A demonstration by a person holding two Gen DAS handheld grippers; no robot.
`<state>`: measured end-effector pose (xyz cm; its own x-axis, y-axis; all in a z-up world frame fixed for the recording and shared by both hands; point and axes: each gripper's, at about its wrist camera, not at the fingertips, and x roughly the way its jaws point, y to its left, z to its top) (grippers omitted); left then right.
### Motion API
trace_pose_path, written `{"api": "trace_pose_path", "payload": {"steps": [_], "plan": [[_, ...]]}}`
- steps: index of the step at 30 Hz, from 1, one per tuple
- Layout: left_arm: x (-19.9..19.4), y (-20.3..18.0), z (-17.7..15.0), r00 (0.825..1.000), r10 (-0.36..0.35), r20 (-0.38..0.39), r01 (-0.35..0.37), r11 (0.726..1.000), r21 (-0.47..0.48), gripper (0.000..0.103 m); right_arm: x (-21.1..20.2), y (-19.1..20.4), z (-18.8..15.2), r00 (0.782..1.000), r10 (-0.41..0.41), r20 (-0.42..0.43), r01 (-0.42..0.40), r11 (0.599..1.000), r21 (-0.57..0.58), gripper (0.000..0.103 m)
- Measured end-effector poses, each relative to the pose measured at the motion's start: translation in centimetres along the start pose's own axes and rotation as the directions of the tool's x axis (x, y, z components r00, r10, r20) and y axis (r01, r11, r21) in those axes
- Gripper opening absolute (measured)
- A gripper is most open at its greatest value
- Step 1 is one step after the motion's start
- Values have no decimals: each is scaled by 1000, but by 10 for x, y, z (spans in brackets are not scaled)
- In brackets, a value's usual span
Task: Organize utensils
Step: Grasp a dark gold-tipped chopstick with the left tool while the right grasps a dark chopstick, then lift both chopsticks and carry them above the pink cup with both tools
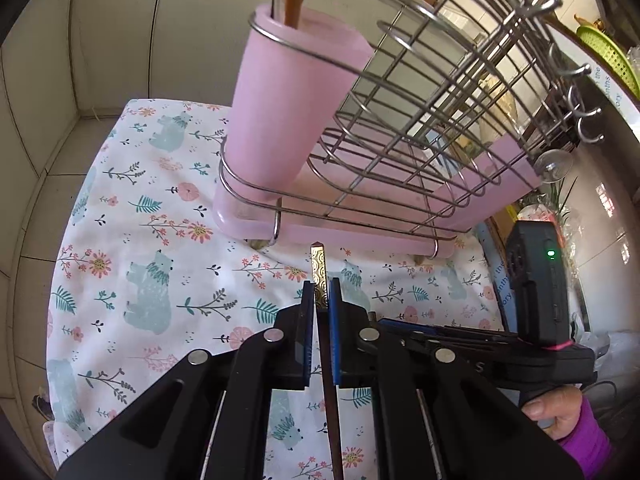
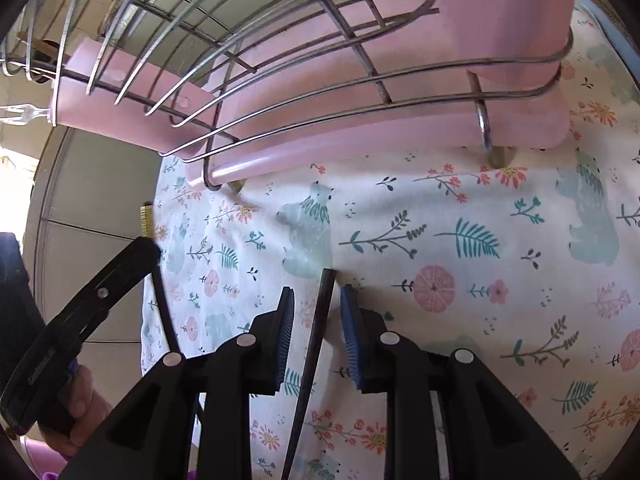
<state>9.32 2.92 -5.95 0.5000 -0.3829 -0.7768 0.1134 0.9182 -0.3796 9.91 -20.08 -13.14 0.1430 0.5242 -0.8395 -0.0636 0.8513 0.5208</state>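
My left gripper (image 1: 321, 286) is shut on a dark chopstick with a gold patterned end (image 1: 319, 270), held above the floral cloth in front of the rack. A pink utensil cup (image 1: 288, 100) hangs in the wire dish rack (image 1: 420, 120) and holds a wooden stick and a metal handle. My right gripper (image 2: 316, 300) is open, with a second dark chopstick (image 2: 316, 340) lying on the cloth between its jaws, touching neither pad. The left gripper (image 2: 152, 248) with its chopstick (image 2: 146, 216) shows at the left of the right wrist view.
The rack stands on a pink drip tray (image 1: 340, 228) on a floral cloth (image 1: 140, 240). Tiled wall runs along the left. Rack hooks (image 1: 576, 72) and a green basket (image 1: 604, 52) sit at the upper right.
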Motion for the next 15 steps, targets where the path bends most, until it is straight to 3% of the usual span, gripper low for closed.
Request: {"api": "trace_pose_path", "payload": {"steps": [2, 5, 11, 15], "plan": [[-7, 4, 0, 1000, -5, 12, 5, 1000, -1, 7, 1, 2, 0, 1000, -13, 9, 13, 1000, -1, 22], [-20, 9, 1, 999, -8, 36, 8, 1000, 0, 6, 4, 6, -2, 999, -35, 28, 35, 999, -10, 9], [-31, 3, 5, 995, -26, 96, 27, 1000, -8, 6, -7, 4, -12, 995, 33, 97, -32, 999, -12, 8], [-41, -6, 5, 988, -32, 153, 33, 999, -5, 6, -33, 9, -23, 977, 68, 203, -55, 996, -68, 8]]}}
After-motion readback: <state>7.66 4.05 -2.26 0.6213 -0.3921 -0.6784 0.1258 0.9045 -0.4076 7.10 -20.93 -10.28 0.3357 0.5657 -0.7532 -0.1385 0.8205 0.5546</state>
